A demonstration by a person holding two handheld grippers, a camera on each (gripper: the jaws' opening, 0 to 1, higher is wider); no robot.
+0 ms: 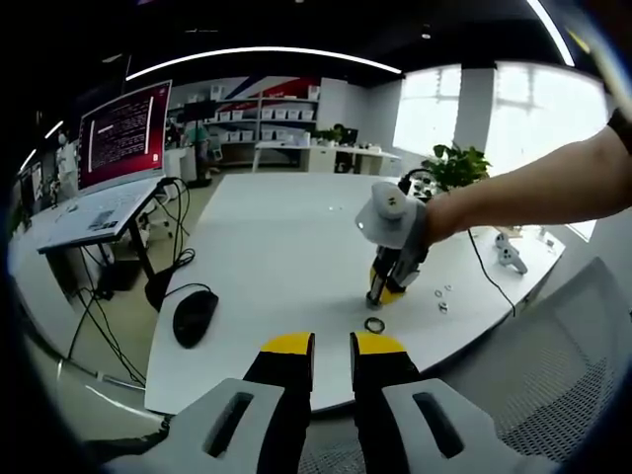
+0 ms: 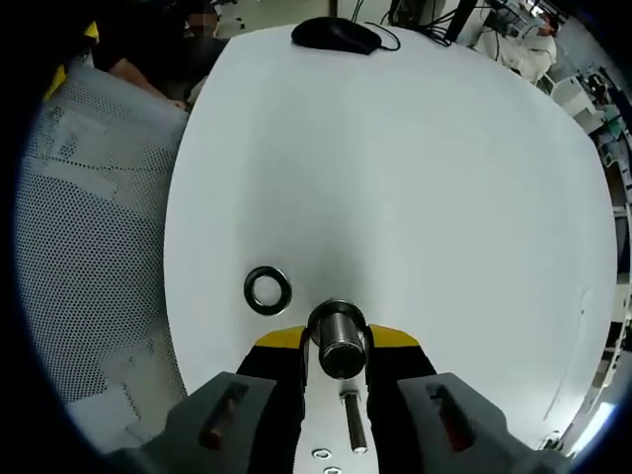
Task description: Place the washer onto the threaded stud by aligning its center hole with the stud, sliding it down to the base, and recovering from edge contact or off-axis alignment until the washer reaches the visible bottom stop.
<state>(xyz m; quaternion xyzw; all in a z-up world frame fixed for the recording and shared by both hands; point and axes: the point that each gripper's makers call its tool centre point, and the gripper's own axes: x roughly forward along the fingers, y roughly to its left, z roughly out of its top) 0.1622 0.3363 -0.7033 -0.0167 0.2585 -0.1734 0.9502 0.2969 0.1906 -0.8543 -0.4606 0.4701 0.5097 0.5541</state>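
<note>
— Two yellow-tipped jaws rise from the bottom of your left gripper view. How do they stand?

— Your left gripper [image 1: 331,348] has its jaws parted by a narrow gap with nothing between them, hanging just off the near edge of the white table [image 1: 276,247]. Ahead, near that same edge, the washer [image 1: 374,324] lies flat as a small dark ring. Just beyond it your right gripper [image 1: 380,293] points down at the tabletop, a forearm [image 1: 533,188] reaching in from the right. A few small bright parts [image 1: 441,294] lie beside it toward the right edge. A black mouse [image 1: 194,314] sits close to the left edge, and a laptop [image 1: 114,148] stands on a separate desk farther left.

— And your right gripper view?

— Your right gripper [image 2: 336,348] has its jaws closed on a metal cylinder [image 2: 339,341], pads touching both sides; its round end faces the camera. Below it, between the jaws, the threaded stud [image 2: 353,420] shows as a slim rod. The washer [image 2: 267,289] lies flat on the table [image 2: 415,178], just left of the jaw tips and near the table's left edge, apart from the stud. The mouse [image 2: 336,35] lies at the far edge, and a mesh chair [image 2: 89,247] stands beside the left edge.
</note>
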